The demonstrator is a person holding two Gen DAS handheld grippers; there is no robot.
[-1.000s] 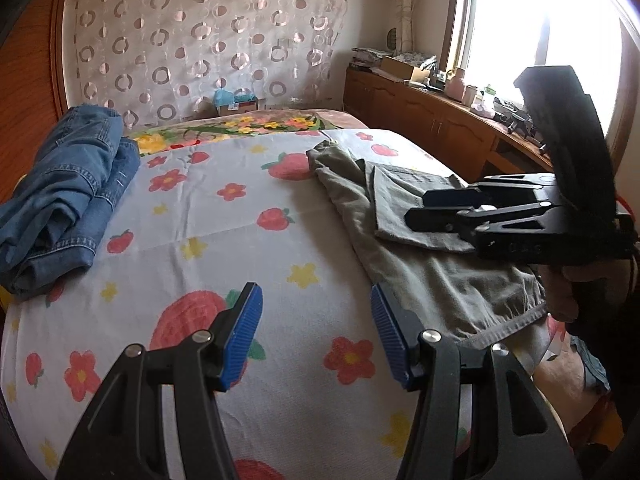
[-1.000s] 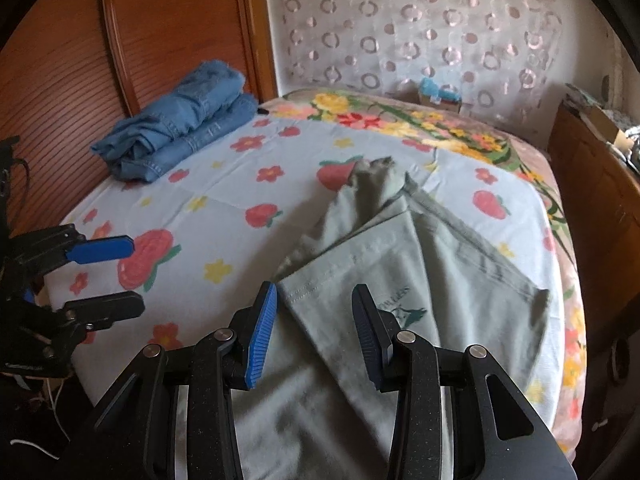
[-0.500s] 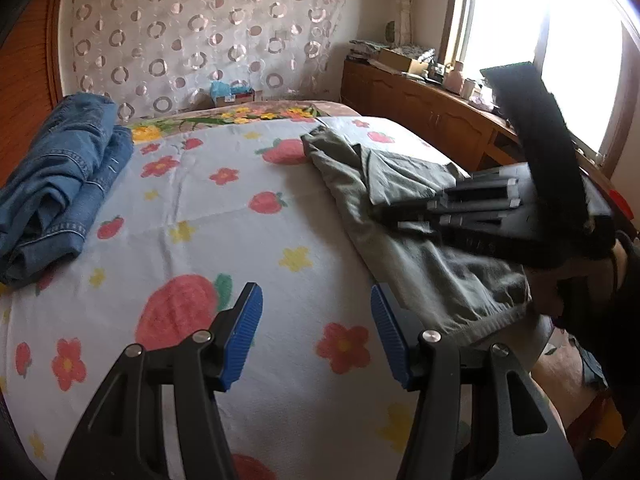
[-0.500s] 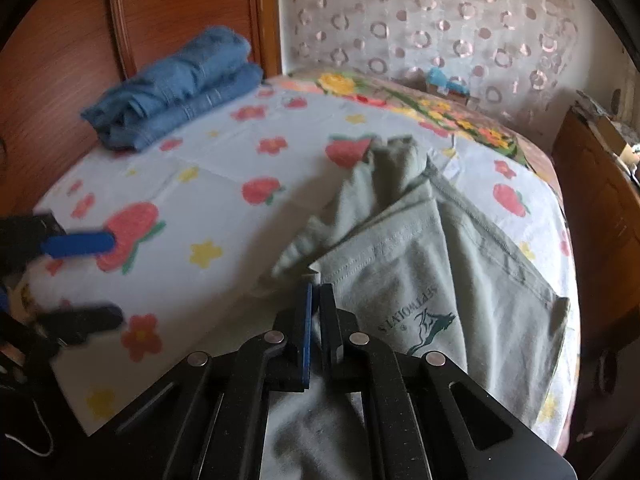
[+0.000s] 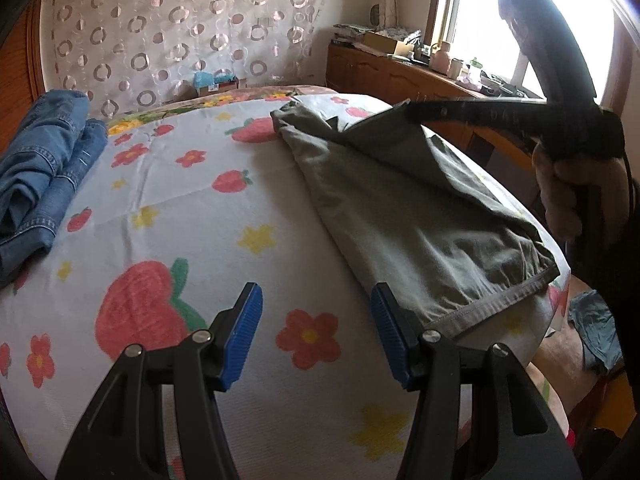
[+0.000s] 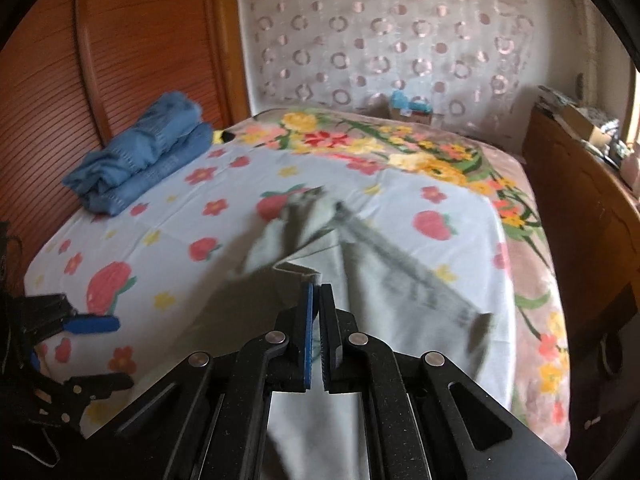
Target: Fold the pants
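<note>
Grey-green pants lie on the right side of a bed with a flowered sheet. My right gripper is shut on a folded edge of the pants and holds it lifted above the bed. It shows in the left wrist view at the upper right, with cloth hanging from it. My left gripper is open and empty, low over the sheet just left of the pants' waistband. It also shows in the right wrist view at the lower left.
Folded blue jeans lie at the bed's far left by a wooden headboard. A wooden cabinet with clutter stands along the right under a window. A flowered blanket covers the far end.
My right gripper closed on the pants' folded edge and lifted it up and back. My left gripper stayed open and shifted slightly towards the waistband.
</note>
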